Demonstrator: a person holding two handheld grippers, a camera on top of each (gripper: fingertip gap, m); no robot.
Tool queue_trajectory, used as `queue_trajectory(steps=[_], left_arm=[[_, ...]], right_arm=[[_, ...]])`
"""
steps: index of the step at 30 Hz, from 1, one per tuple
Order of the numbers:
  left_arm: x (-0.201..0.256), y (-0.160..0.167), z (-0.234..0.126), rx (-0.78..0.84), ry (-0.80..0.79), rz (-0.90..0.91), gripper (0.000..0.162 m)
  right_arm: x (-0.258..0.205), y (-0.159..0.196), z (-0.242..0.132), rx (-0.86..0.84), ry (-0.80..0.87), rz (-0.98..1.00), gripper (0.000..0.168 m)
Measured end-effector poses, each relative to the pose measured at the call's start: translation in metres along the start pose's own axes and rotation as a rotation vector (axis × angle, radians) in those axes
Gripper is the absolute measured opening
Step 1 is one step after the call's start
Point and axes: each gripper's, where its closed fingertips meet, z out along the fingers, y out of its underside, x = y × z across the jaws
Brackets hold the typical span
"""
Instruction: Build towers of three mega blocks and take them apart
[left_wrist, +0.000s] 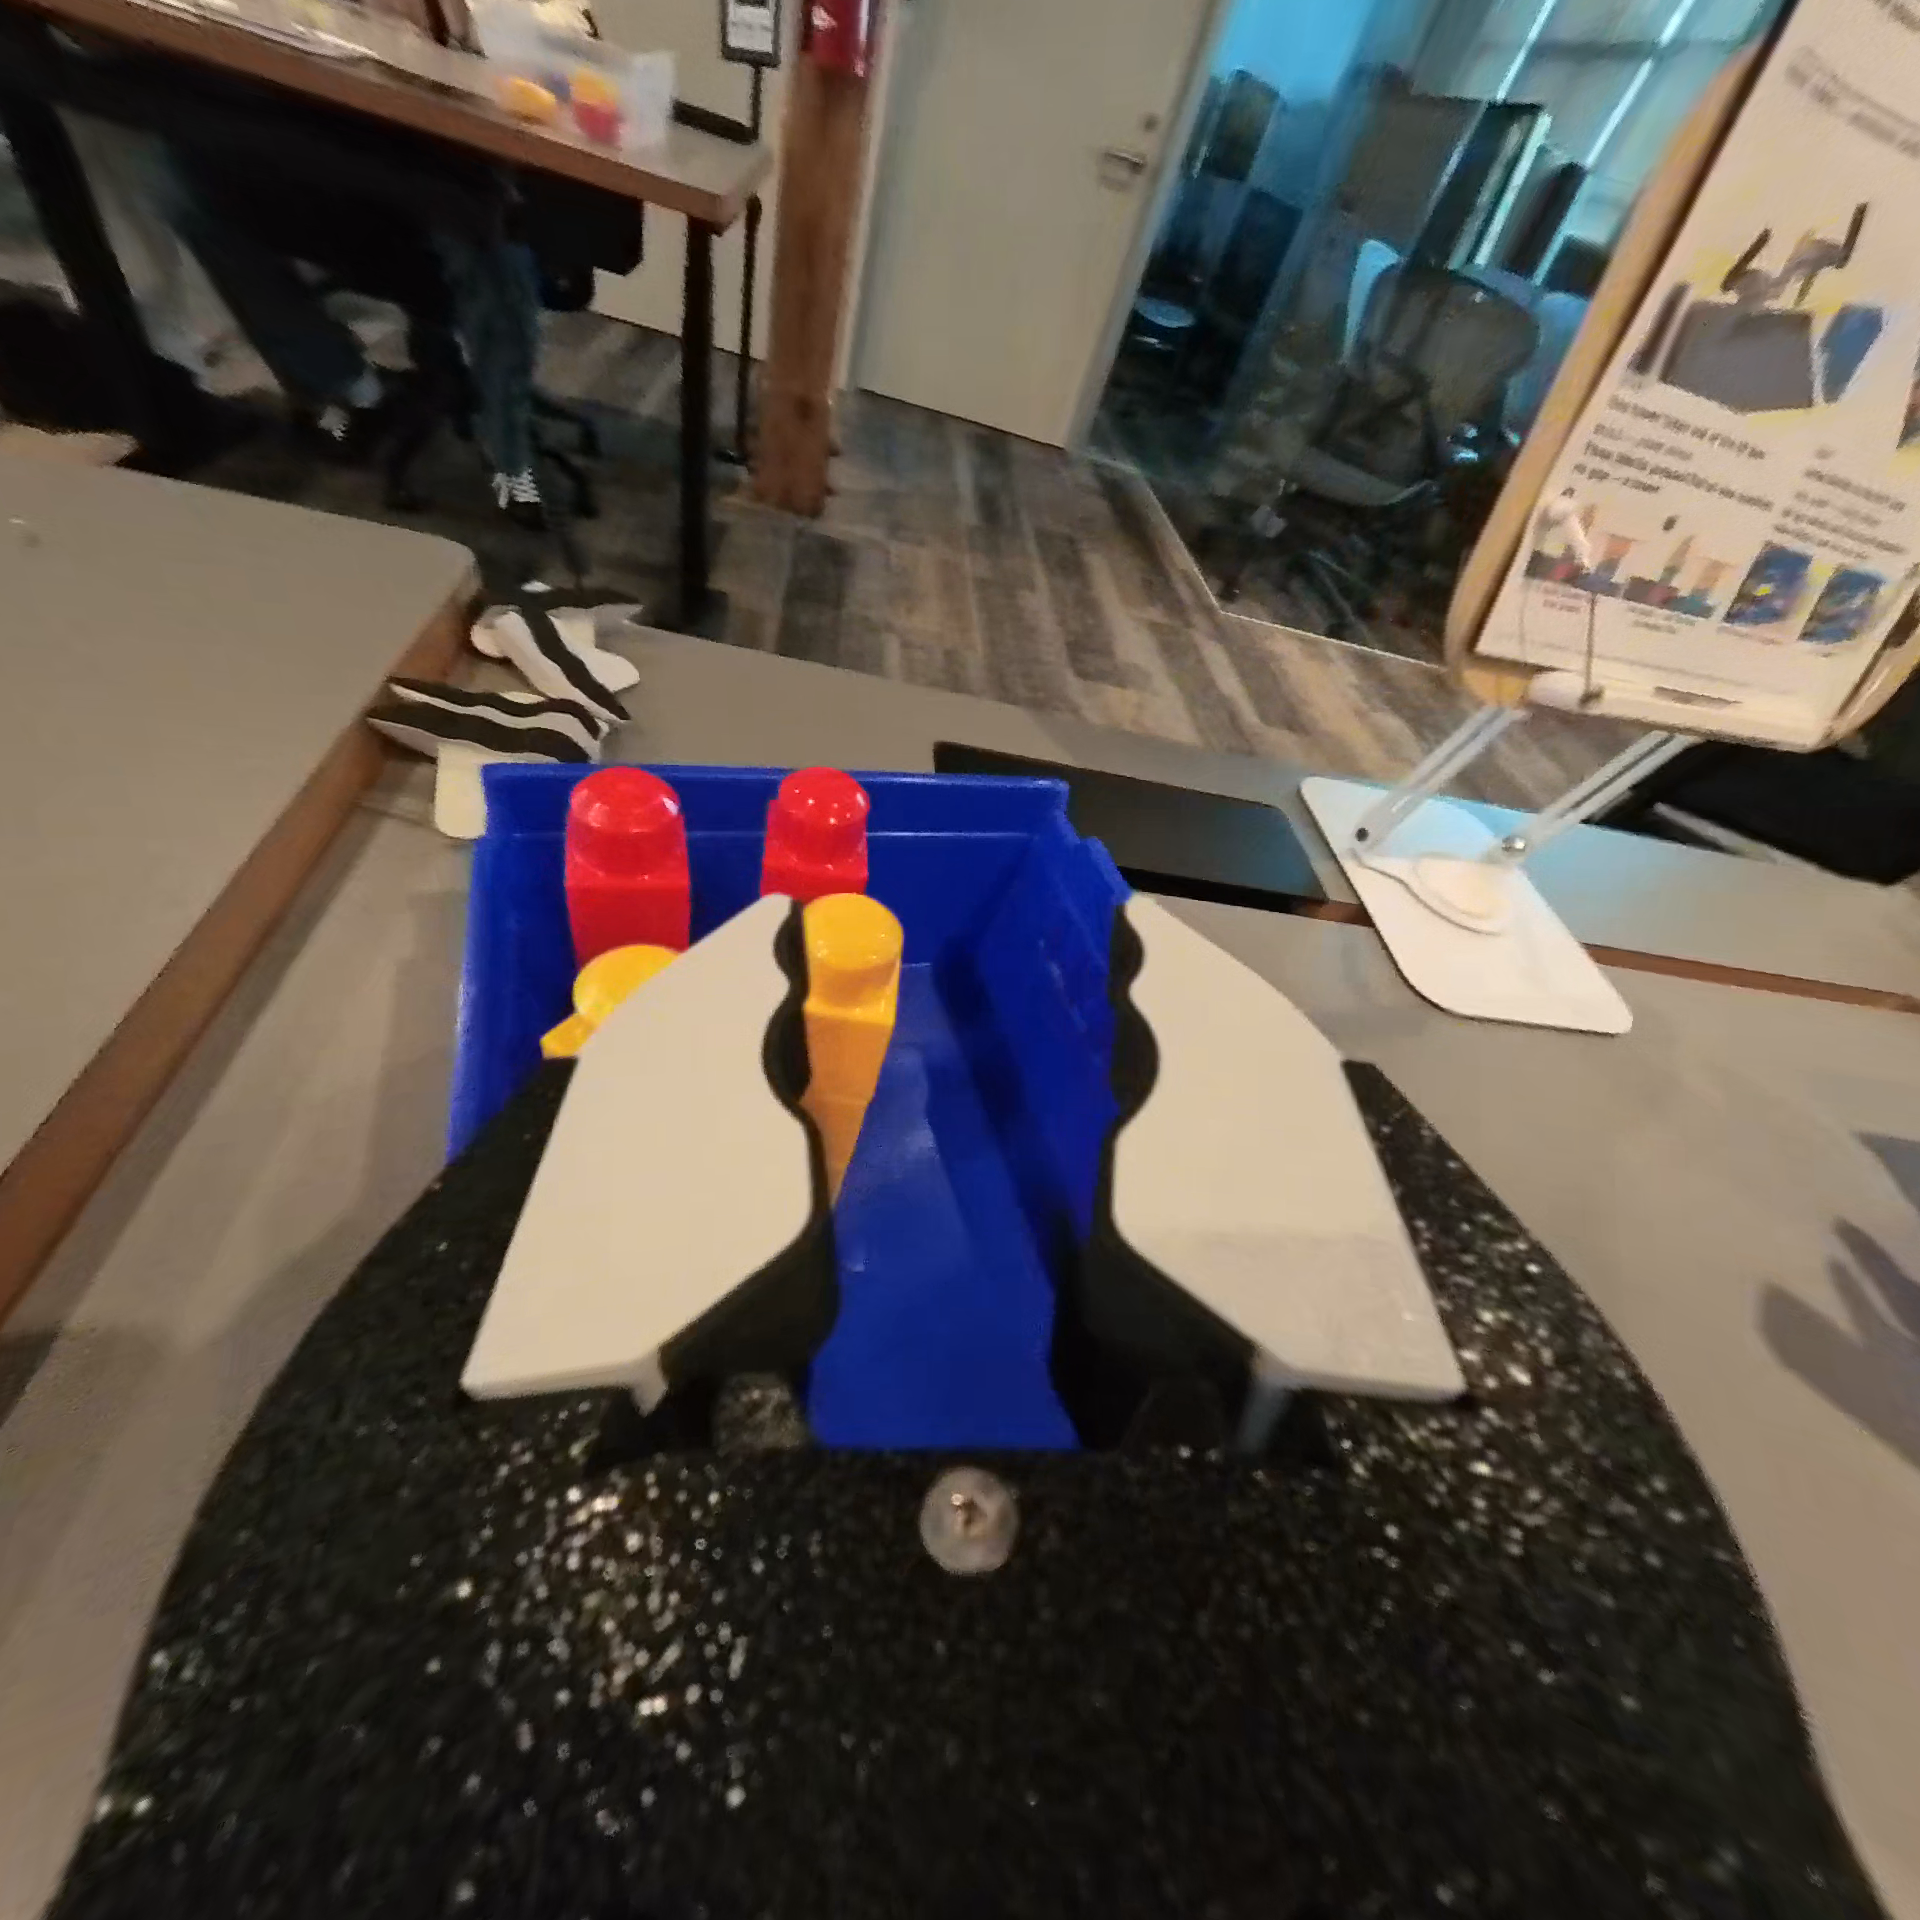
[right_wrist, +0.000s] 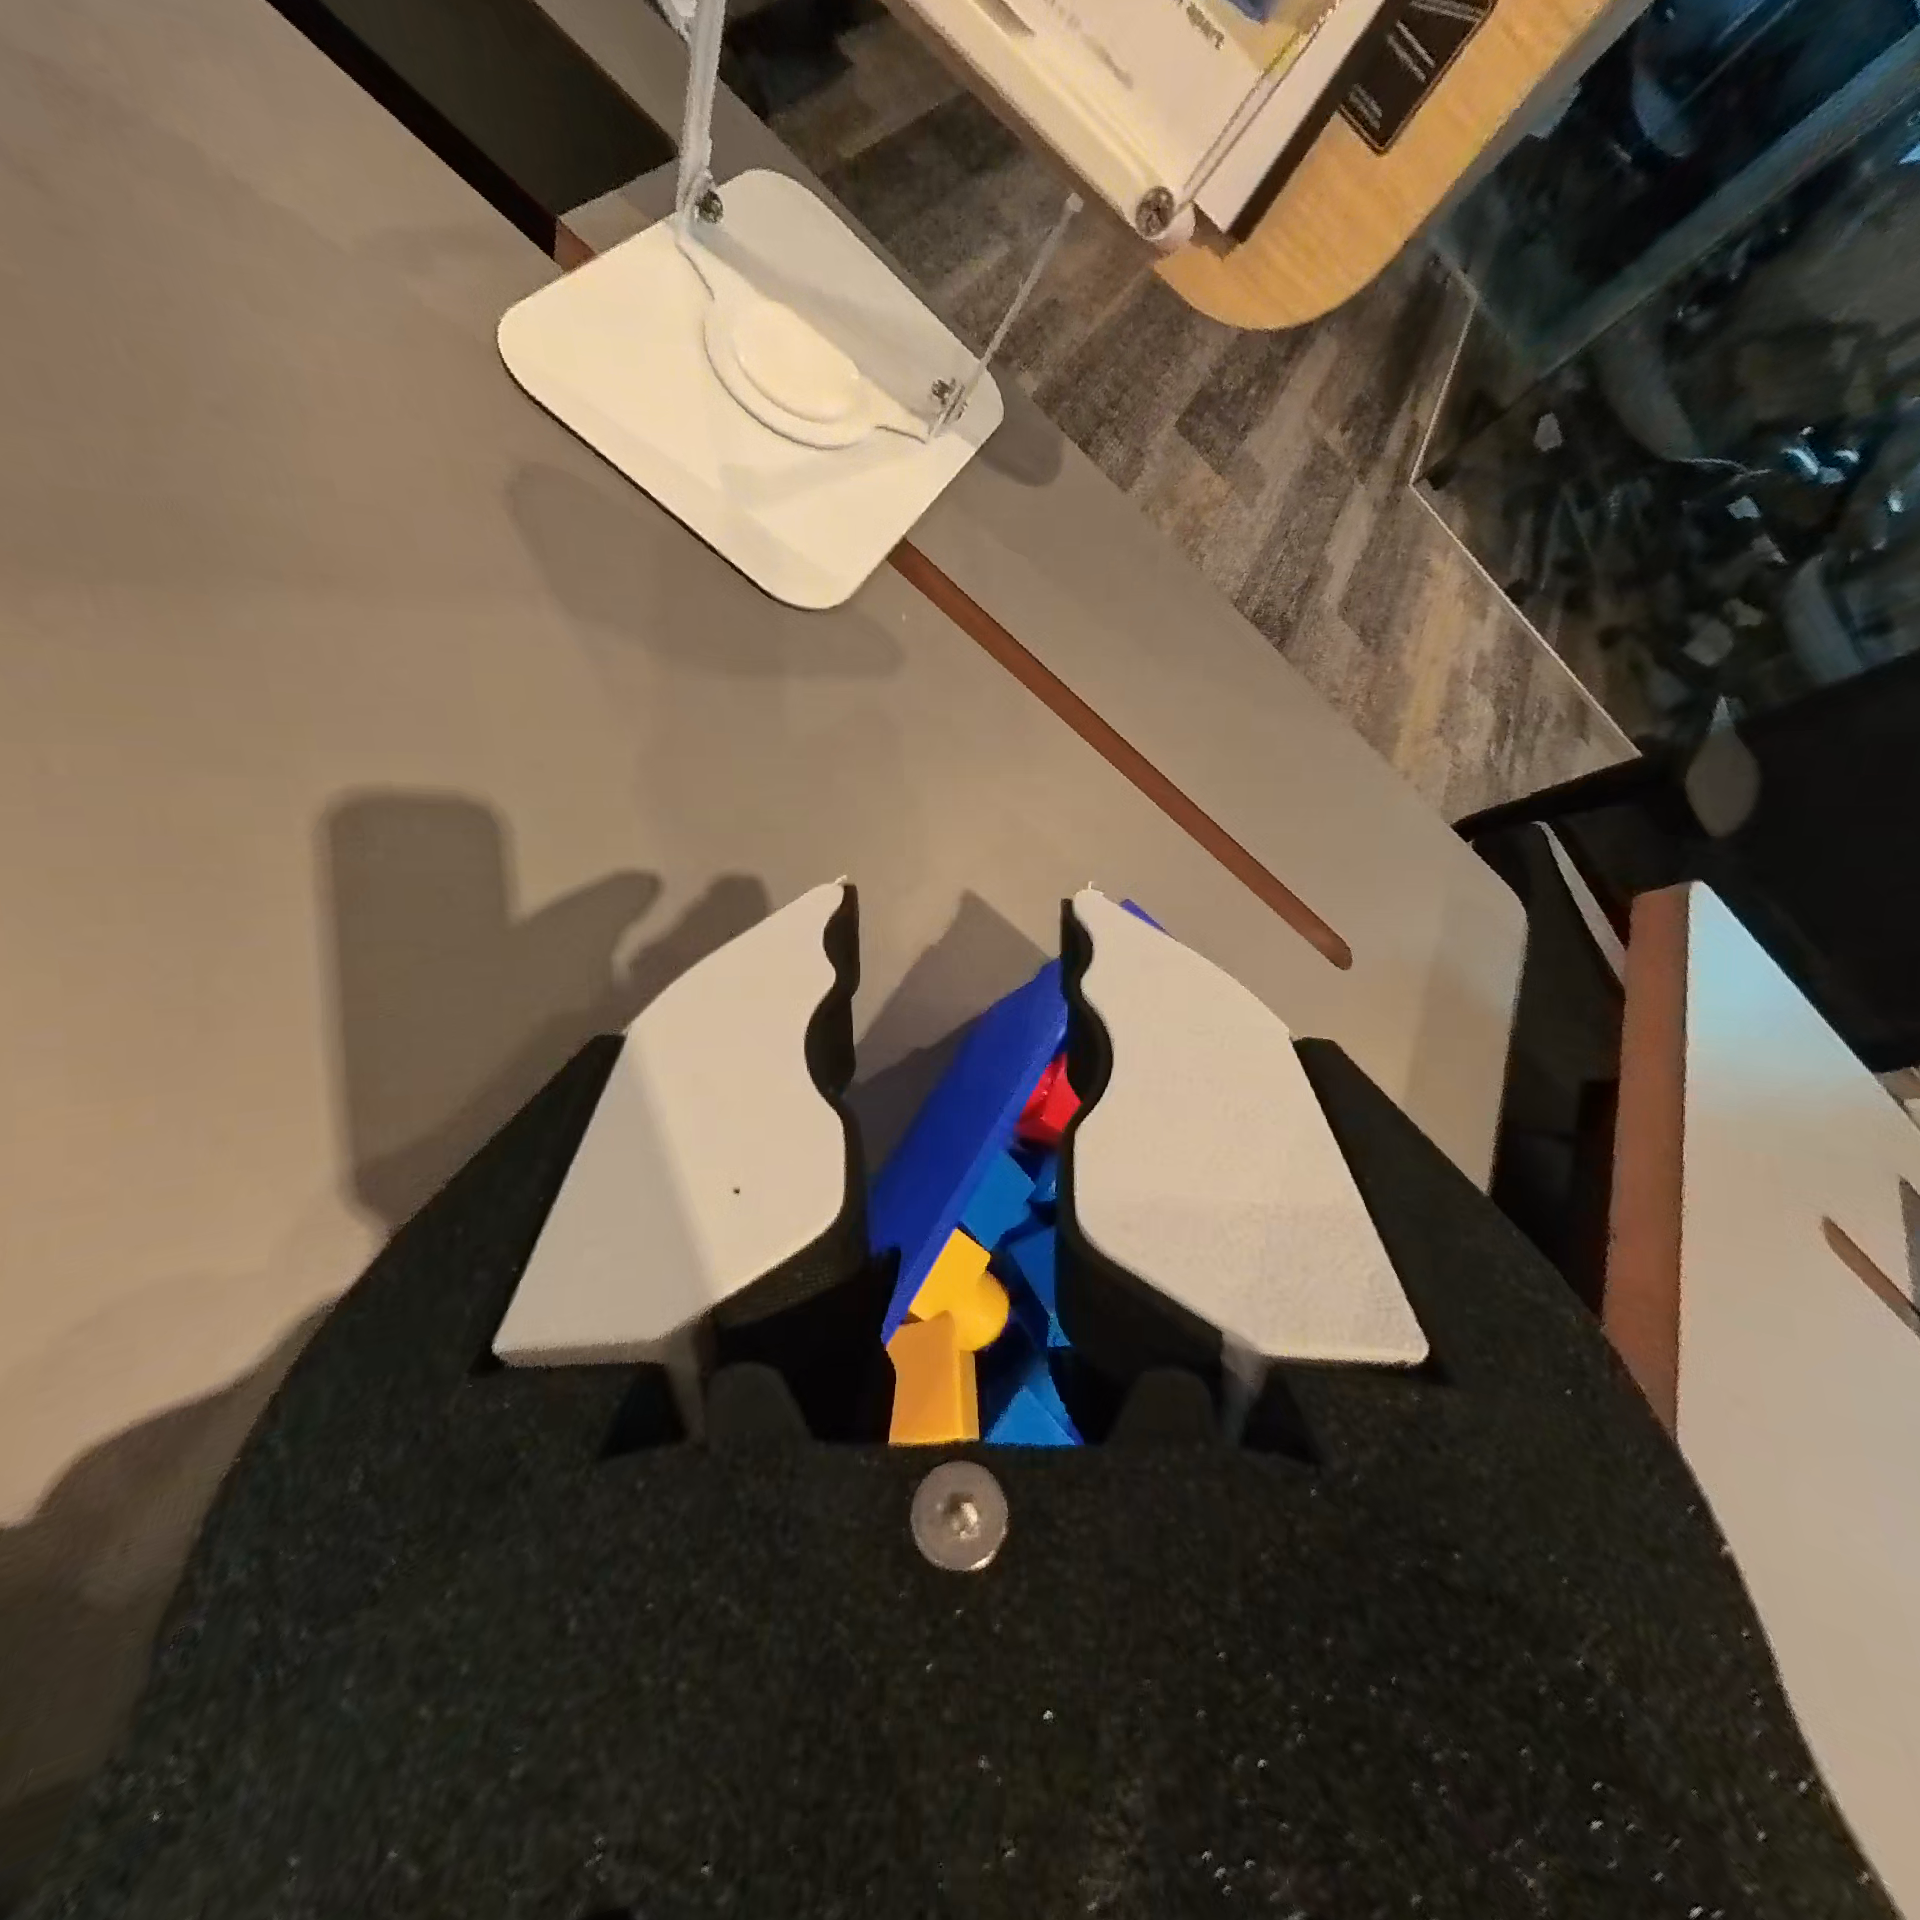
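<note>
A blue bin (left_wrist: 935, 821) stands on the grey table. Two red mega blocks (left_wrist: 623, 862) (left_wrist: 816, 831) stand upright at its back wall. An orange block (left_wrist: 850, 997) stands in front of them, and a second orange block (left_wrist: 608, 987) lies at the left. My left gripper (left_wrist: 956, 914) is open and empty; its left finger is over the bin, its right finger outside the bin's right wall. My right gripper (right_wrist: 961, 899) is open and empty, looking down over the bin's wall (right_wrist: 971, 1122). Red (right_wrist: 1049, 1107), orange (right_wrist: 935, 1371) and blue blocks (right_wrist: 1029, 1216) show below it.
A white stand base (left_wrist: 1475, 914) (right_wrist: 748, 384) carries a poster board (left_wrist: 1704, 364) at the table's far edge. A black slot (left_wrist: 1143, 831) lies behind the bin. Striped cloth items (left_wrist: 520, 696) lie at the far left. A second grey table (left_wrist: 156, 675) sits on the left.
</note>
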Motion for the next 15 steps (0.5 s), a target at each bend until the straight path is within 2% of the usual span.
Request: queue_trajectory(steps=[3,8,12,15], left_arm=[[0.001,0.012,0.017,-0.050,-0.011,0.109,0.064],[0.005,0.025,0.043,-0.120,-0.109,0.348,0.063],[-0.004,0.029,0.052,-0.153,-0.233,0.444,0.063],[-0.008,0.032,0.056,-0.165,-0.266,0.469,0.064]], right_arm=[[-0.004,-0.003,0.002,0.001,-0.012,-0.011,0.035],[-0.009,-0.007,0.003,0.010,-0.027,-0.030,0.034],[-0.011,-0.008,0.003,0.016,-0.036,-0.033,0.033],[-0.012,-0.008,0.004,0.017,-0.041,-0.034,0.032]])
